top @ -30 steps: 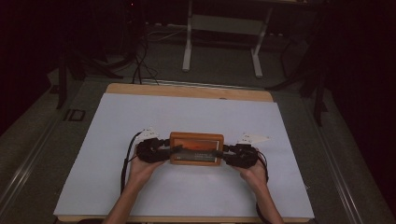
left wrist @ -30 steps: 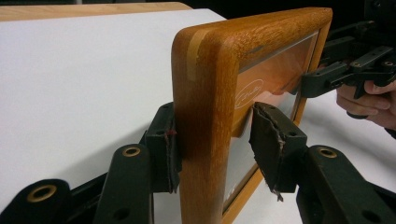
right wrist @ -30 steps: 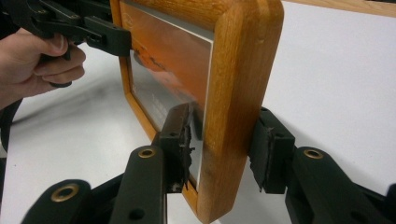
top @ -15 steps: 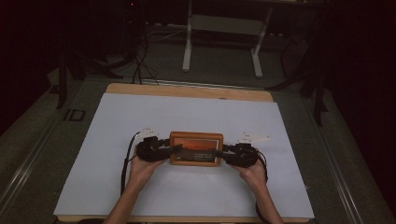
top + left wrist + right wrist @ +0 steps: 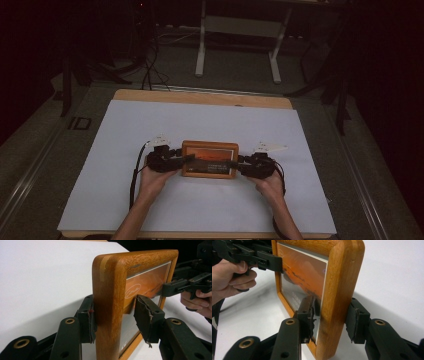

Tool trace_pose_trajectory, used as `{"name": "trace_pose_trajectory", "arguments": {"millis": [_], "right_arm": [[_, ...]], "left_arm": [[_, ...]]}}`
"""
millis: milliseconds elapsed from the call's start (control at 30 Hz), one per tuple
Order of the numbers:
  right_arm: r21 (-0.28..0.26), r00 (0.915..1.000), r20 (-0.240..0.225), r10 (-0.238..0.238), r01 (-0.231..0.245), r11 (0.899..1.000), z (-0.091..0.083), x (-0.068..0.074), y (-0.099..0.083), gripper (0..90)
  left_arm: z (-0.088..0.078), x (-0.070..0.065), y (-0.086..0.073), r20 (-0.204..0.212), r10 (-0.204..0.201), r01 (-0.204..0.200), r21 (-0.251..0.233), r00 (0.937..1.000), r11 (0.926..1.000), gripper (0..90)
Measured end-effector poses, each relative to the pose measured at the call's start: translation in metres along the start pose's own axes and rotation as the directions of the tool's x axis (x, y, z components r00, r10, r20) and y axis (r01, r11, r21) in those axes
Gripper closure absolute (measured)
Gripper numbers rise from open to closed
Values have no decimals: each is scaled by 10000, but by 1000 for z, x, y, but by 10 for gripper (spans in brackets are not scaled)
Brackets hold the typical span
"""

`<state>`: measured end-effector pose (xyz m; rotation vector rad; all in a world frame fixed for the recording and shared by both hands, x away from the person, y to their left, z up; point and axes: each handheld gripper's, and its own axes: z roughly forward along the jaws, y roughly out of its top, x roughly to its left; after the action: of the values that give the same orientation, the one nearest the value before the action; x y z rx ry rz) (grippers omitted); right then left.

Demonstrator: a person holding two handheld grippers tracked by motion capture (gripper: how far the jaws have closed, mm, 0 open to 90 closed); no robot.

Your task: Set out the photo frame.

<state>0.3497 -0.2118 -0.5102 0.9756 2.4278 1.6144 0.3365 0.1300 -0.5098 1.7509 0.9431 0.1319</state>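
A wooden picture frame [image 5: 210,159] with an orange print behind glass stands near the middle of the white table, held from both ends. My left gripper [image 5: 176,161] is shut on its left side; in the left gripper view the pads [image 5: 91,322] clamp the wooden frame edge [image 5: 110,302] front and back. My right gripper [image 5: 243,165] is shut on the right side, one pad on the glass and one on the back of the frame edge [image 5: 337,302]. The right gripper [image 5: 175,286] also appears far off in the left gripper view, and the left gripper [image 5: 269,262] in the right gripper view.
A white sheet [image 5: 200,125] covers the table, with a wooden rim [image 5: 200,97] at the far edge. Small white tags [image 5: 161,138] [image 5: 270,147] lie beside each gripper. A black cable [image 5: 135,175] trails from the left hand. Metal stand legs [image 5: 200,45] rise on the dark floor behind.
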Motion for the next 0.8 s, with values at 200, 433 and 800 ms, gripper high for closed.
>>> {"name": "trace_pose_trajectory", "arguments": {"millis": [200,433,800], "right_arm": [[22,10000,39,65,-65,10000,2,-2,-1,607],[71,9999,59,140,-140,9999,3,-3,-2,605],[80,9999,93,139,-140,9999,3,-5,-4,604]], "left_arm": [[2,1,-1,-48,-24,24,12,10000,10000,534],[4,1,-1,-72,17,-16,53,10000,10000,534],[6,2,-3,-67,18,-17,58,10000,10000,534]]}}
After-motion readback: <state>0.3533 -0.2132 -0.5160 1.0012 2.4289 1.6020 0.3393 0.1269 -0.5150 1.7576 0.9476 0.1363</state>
